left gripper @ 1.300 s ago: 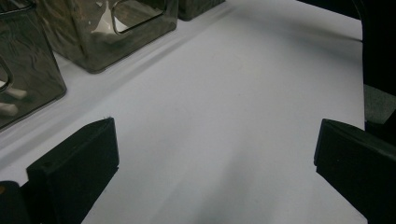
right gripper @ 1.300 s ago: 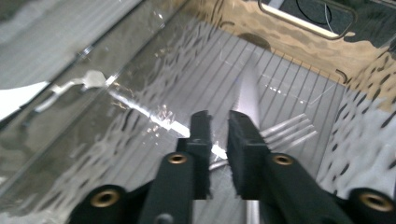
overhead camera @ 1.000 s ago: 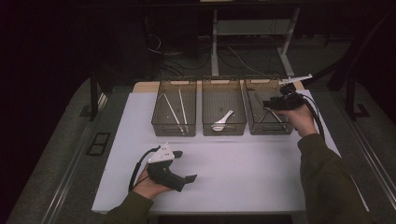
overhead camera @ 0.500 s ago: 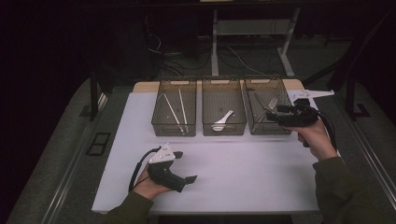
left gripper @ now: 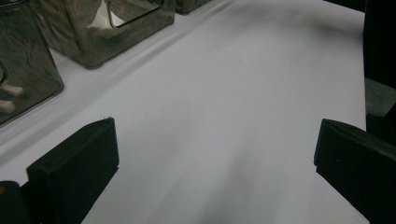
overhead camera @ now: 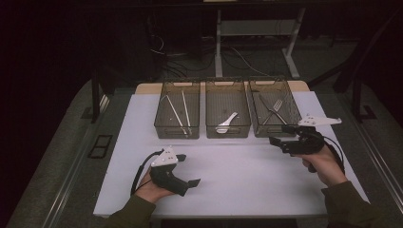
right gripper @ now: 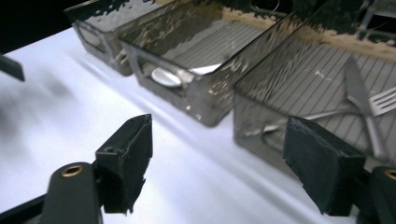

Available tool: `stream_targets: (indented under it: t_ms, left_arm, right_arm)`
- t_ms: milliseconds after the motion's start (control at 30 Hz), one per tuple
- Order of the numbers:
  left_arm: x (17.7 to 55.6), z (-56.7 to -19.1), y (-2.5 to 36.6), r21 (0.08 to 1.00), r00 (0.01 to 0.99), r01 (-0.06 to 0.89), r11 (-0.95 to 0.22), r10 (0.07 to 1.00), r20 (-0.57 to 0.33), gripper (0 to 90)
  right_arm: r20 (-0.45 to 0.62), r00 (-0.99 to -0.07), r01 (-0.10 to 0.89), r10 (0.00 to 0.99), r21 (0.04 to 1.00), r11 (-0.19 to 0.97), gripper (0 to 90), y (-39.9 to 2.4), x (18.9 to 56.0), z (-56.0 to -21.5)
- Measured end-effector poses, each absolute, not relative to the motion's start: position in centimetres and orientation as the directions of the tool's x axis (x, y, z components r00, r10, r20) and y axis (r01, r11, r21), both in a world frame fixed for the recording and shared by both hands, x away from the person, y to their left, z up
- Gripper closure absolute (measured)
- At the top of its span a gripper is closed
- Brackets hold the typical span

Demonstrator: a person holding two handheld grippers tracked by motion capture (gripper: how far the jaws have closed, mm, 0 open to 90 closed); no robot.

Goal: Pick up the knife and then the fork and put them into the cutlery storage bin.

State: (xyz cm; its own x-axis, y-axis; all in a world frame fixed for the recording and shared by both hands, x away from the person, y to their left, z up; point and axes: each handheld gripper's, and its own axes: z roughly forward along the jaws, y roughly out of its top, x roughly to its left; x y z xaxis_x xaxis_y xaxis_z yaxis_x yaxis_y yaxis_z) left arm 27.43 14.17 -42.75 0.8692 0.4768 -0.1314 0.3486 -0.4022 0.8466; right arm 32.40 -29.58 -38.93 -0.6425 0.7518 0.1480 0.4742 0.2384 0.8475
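Hovering just in front of the right-hand bin, the right gripper points left across the white table sheet, its jaws spread apart with nothing between them after widening in the last moment. Inside that bin, a fork and a knife lie crossed on the ribbed floor, untouched and beyond the jaw tips in the right gripper view. Left of that bin, touching it side to side, the middle bin holds a white spoon; farther left, the third bin holds a pair of pale chopsticks. Nearer the person and well left of the right-hand bin, the left gripper rests low on the sheet, its jaws wide apart over bare white surface.
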Motion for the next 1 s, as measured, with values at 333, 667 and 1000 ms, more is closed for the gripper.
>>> stream_targets:
  t_ms: [333,667,1000]
  left_arm:
    - [27.4,-42.8,14.2,0.848,0.868,0.346,-0.401,0.481,-0.127,0.0]
    - [27.3,-42.8,14.3,0.848,0.869,0.342,-0.404,0.48,-0.122,0.0]
    - [27.3,-42.8,14.2,0.847,0.867,0.341,-0.408,0.484,-0.116,0.0]
  right_arm:
    - [0.133,-0.662,0.465,0.737,0.845,0.265,19.0,-28.8,29.3,-41.1]
    - [0.114,-0.674,0.472,0.73,0.827,0.306,16.7,-28.7,27.2,-43.3]
    - [0.106,-0.659,0.468,0.745,0.833,0.295,14.4,-29.5,26.1,-43.9]
